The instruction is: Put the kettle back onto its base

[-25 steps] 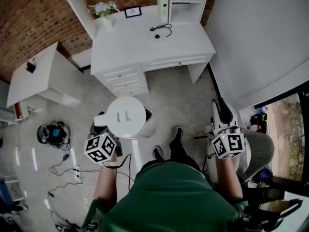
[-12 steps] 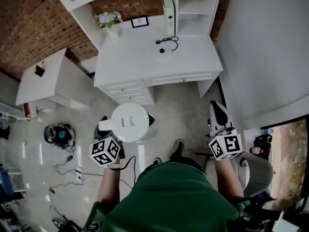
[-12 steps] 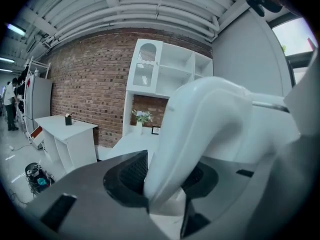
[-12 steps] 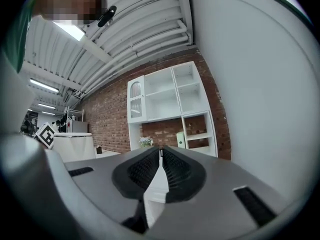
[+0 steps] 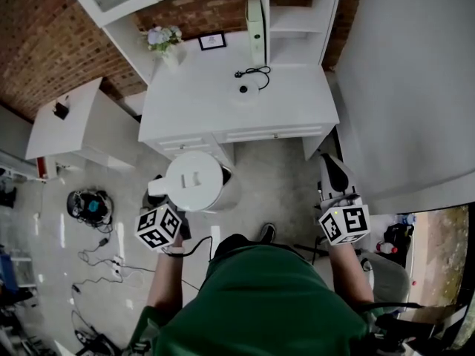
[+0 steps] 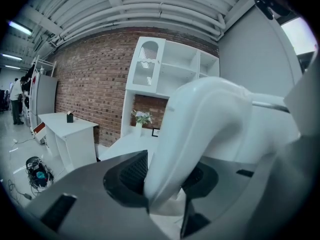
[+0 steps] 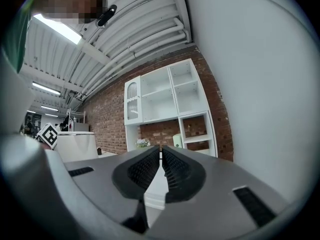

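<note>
White desk (image 5: 197, 106) carries one base (image 5: 243, 90); left gripper (image 6: 169, 178) grips one kettle (image 5: 194, 181)

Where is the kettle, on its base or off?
Off. The left gripper holds the kettle over the floor; the base sits bare on the desk.

Before the base (image 5: 243, 90): bare desk (image 5: 193, 113), open way in.
Behind the base: cord (image 5: 257, 71), pale green box (image 5: 254, 21).
Far left of the base: flower vase (image 5: 167, 43).

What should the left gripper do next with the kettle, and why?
Probably carry it forward to the desk. The left gripper grips the kettle by its handle. The kettle hangs above the floor, short of the desk, and the round corded base sits bare on the desktop ahead.
</note>
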